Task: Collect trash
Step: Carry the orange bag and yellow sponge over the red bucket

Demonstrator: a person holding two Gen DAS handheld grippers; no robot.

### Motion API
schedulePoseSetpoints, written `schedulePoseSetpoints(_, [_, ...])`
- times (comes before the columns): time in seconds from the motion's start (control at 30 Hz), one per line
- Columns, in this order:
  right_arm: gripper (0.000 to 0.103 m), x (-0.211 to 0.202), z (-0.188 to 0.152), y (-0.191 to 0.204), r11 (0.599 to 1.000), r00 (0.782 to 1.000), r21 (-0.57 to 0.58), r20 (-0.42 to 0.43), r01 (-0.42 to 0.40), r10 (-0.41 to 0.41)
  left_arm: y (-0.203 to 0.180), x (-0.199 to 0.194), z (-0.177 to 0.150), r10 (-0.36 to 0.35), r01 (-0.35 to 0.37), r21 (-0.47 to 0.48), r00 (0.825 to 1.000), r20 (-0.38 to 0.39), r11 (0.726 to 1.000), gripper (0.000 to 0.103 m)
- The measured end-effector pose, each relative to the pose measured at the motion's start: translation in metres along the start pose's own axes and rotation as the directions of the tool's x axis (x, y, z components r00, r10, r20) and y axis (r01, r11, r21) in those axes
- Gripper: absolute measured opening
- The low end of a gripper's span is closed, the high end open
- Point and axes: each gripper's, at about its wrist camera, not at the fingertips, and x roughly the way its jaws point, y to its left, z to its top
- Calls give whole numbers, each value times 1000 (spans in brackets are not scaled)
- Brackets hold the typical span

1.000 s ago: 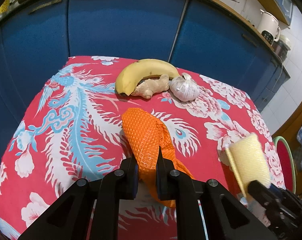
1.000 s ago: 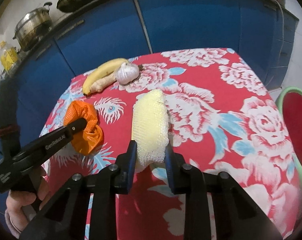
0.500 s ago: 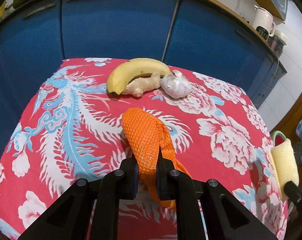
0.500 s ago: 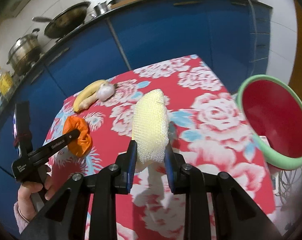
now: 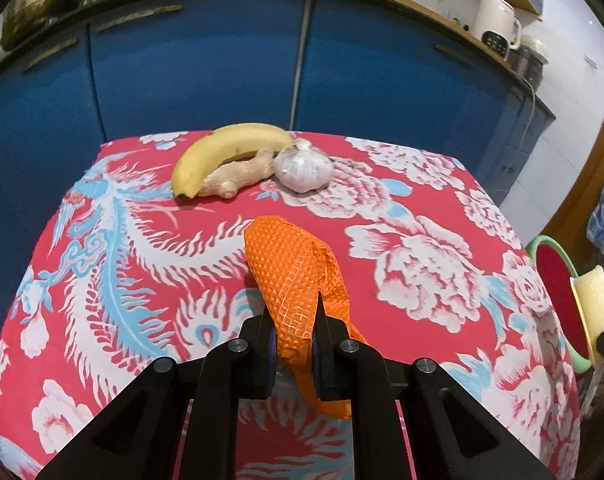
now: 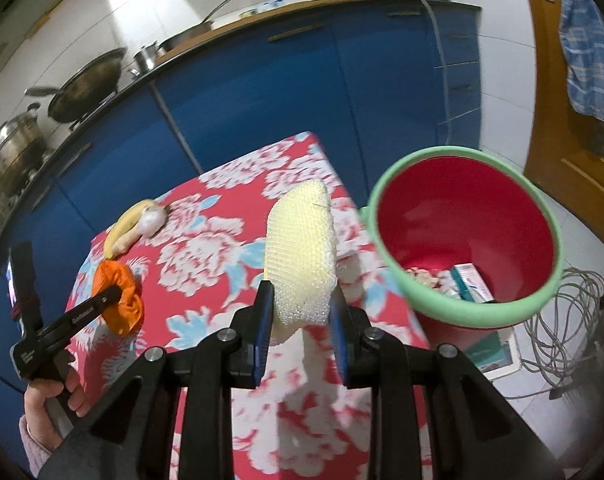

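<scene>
Between the jaws of my right gripper (image 6: 302, 312) sits a yellow foam net (image 6: 302, 248), clamped, just beside the red bin (image 6: 468, 312) with its green rim. My left gripper (image 5: 294, 336) is closed on an orange glove (image 5: 298, 276) above the flowered tablecloth (image 5: 422, 240), where a banana (image 5: 226, 148), ginger (image 5: 238, 178) and garlic (image 5: 304, 168) lie.

Right tool (image 6: 301, 320) clamps yellow foam net (image 6: 301, 256) above table edge, beside red bin (image 6: 466, 236).

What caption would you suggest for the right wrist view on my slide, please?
Right gripper holds yellow foam netting near the red bin; left gripper grips an orange wrapper.
</scene>
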Motion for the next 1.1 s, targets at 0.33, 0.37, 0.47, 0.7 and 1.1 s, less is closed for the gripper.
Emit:
schedulePoseSetpoints(0.33, [29, -12, 4, -43, 996, 998, 78, 29, 47, -49, -42, -16, 0, -65, 66, 86, 998, -13, 994, 13])
schedulePoseSetpoints(0.37, [29, -13, 4, -49, 995, 998, 87, 31, 53, -56, -46, -18, 1, -76, 77, 91, 997, -15, 993, 13])
schedulePoseSetpoints(0.47, [29, -14, 5, -66, 991, 997, 117, 33, 69, -74, -64, -25, 2, -111, 113, 121, 994, -19, 986, 13])
schedulePoseSetpoints(0.7, [30, -11, 8, -102, 980, 994, 170, 22, 103, -108, -111, -35, 7, -223, 228, 169, 974, -53, 959, 13])
schedulePoseSetpoints(1.1, [37, -6, 7, -137, 965, 991, 232, 23, 125, -134, -183, -31, 6, -309, 327, 256, 945, -108, 909, 13])
